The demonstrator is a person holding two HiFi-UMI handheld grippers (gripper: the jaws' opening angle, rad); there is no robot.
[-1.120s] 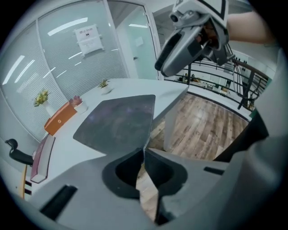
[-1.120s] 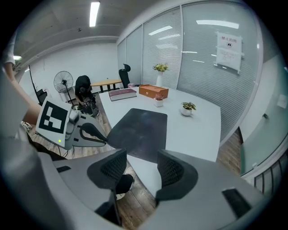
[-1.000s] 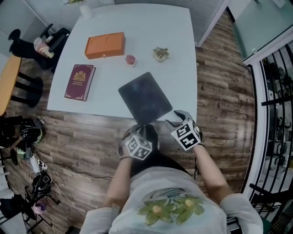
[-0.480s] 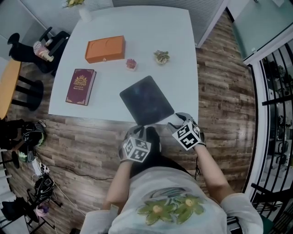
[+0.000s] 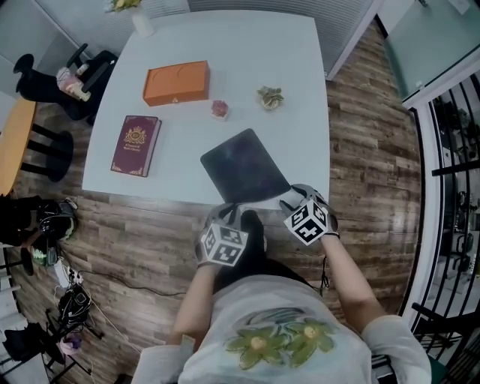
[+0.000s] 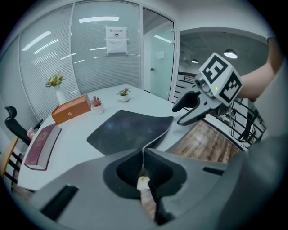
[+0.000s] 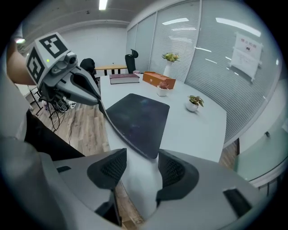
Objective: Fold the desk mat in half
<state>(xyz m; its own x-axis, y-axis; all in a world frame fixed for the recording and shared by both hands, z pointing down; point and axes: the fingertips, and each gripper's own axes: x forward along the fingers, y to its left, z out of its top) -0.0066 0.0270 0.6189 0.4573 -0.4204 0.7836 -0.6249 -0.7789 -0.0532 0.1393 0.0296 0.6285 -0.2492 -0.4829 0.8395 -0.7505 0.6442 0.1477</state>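
The dark desk mat (image 5: 244, 166) lies on the white table (image 5: 300, 67) near its front edge. My left gripper (image 5: 228, 213) is shut on the mat's near left corner, and the thin edge runs into its closed jaws (image 6: 143, 152). That edge (image 7: 118, 130) is lifted and curves up off the table. My right gripper (image 5: 289, 201) is open at the near right corner. The mat's corner (image 7: 150, 154) sits just ahead of the right gripper (image 7: 141, 165), between its pads but untouched by them. The left gripper view shows the right gripper (image 6: 189, 109) with its fingers apart.
Behind the mat on the table are an orange box (image 5: 176, 82), a maroon book (image 5: 136, 144), two small potted plants (image 5: 220, 109) (image 5: 270, 97) and a vase (image 5: 140, 19). Glass partitions (image 6: 99, 54) stand behind the table. Wood floor (image 5: 360, 150) lies to the right, chairs to the left.
The left gripper has risen a little with the mat's corner, bowing the near edge. The right gripper has sunk slightly towards the near right corner.
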